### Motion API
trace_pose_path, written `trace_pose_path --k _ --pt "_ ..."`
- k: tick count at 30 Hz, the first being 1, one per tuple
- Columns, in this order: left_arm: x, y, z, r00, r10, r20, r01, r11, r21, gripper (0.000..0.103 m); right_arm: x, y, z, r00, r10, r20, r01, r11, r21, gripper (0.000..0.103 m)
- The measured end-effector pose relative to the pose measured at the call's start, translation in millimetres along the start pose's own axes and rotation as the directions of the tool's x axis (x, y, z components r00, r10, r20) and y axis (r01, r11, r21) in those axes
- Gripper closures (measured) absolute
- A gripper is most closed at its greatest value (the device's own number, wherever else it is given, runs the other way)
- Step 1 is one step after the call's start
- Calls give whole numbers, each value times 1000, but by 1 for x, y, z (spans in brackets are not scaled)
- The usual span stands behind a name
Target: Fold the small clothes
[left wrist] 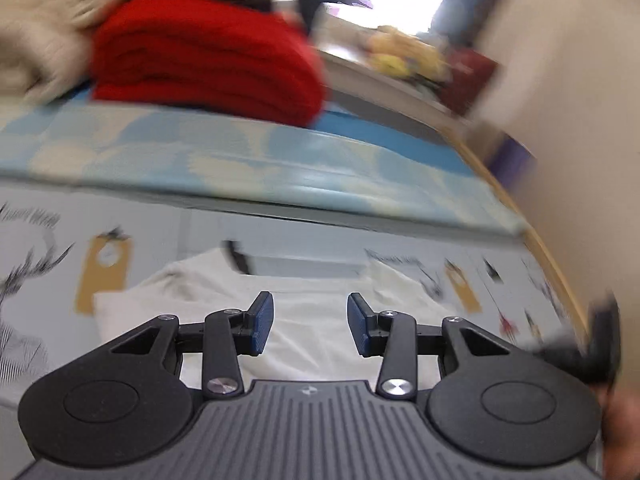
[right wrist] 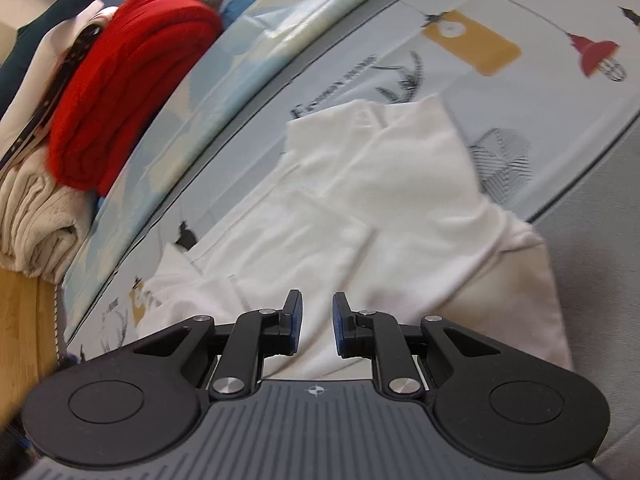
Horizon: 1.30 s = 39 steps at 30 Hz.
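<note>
Each claw, left [left wrist: 310,322] and right [right wrist: 317,322], is matte black plastic: two round disc housings, angular linkage arms joined by silver screws, blue ribbed pads [left wrist: 262,322] on the fingers, and a grey ridged base bearing a small crosshair mark [right wrist: 316,390].

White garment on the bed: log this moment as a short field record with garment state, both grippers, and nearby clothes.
garment: white garment, partly folded, lying on the printed sheet
left gripper: open, nothing between the pads, above the garment
right gripper: narrow gap, open, nothing gripped, over the garment's near edge
stack: folded red knit on beige clothes
blur: left view smeared
</note>
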State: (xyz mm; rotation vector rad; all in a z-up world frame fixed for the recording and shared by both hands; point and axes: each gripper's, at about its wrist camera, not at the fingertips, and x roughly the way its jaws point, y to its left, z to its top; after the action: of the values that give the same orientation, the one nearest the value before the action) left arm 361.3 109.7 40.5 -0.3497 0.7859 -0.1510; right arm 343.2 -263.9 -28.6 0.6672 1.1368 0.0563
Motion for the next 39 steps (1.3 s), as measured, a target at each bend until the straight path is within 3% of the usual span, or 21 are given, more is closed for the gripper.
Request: trace_pose_path --k 2,4,7,12,15,17,21,23,24,27,29,31,33,34,36,39 --pt "15 18 4 994 95 -46 -98 992 -78 58 1 -7 2 1000 -16 5 16 1000 11 85" --pt "27 34 8 976 188 -110 -200 972 -119 60 3 -13 6 999 -33 13 33 999 29 85" --pt "35 55 13 959 249 -134 -270 948 -172 60 10 -18 10 998 -52 36 50 997 62 85" --pt "30 73 12 950 266 -162 -298 928 -223 60 36 -9 13 998 -67 22 65 993 97 85" --pt "30 86 17 950 266 -164 -301 920 -250 60 53 -2 15 996 -85 21 83 991 109 75" --pt "28 92 18 949 268 -169 -305 915 -264 60 62 2 14 989 -139 42 133 985 113 66" --pt "28 101 17 941 274 -201 -323 904 -280 60 79 3 14 988 -150 37 143 980 140 65" --pt "26 103 19 941 272 -199 -321 904 -283 60 79 9 14 988 -141 64 133 985 111 72" --pt "25 105 20 942 273 -195 -321 903 -286 60 77 13 14 987 -135 86 127 988 91 95" --pt "21 106 22 943 277 -183 -322 900 -294 60 56 30 11 981 -97 167 92 995 41 100" --pt "20 106 22 944 274 -183 -318 902 -291 60 31 39 9 970 -57 235 49 998 39 100" --pt "19 104 22 945 269 -184 -312 909 -277 60 0 34 6 946 -55 320 30 996 80 100" --pt "17 104 23 945 273 -181 -314 912 -264 60 -27 17 0 891 -153 428 99 985 144 100" --pt "16 104 23 944 276 -179 -316 912 -261 60 -30 6 0 878 -203 434 139 975 175 100" --pt "17 103 23 943 277 -184 -317 915 -250 60 -18 -23 6 906 -269 326 191 949 252 100" --pt "23 99 19 943 264 -205 -309 921 -238 60 5 -55 10 944 -275 182 207 923 324 96"
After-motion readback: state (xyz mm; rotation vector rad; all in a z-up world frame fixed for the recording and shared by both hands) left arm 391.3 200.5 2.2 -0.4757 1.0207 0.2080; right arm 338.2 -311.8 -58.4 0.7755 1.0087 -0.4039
